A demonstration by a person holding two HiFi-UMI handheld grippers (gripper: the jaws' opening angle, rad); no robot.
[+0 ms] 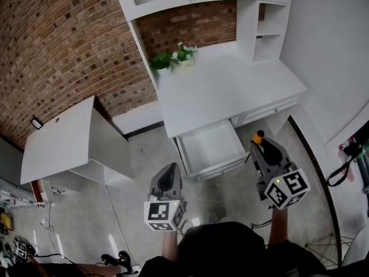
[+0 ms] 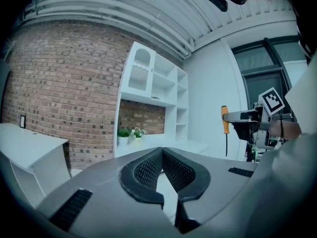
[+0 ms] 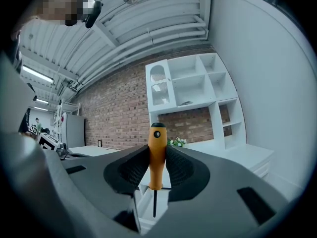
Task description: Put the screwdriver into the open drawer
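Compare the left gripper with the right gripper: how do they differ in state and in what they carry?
The right gripper clamps an upright orange-handled screwdriver, shaft pointing down; the left gripper holds nothing. The left gripper's jaw tips meet, while the right gripper's jaws are kept apart by the handle. Both have the same dark textured pads.

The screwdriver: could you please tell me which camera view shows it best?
The right gripper view: the screwdriver stands upright and close, its orange handle clamped in the right tool, with the dark shaft hanging below. The left gripper view shows it small and side-on at the right. The head view shows only its handle top.
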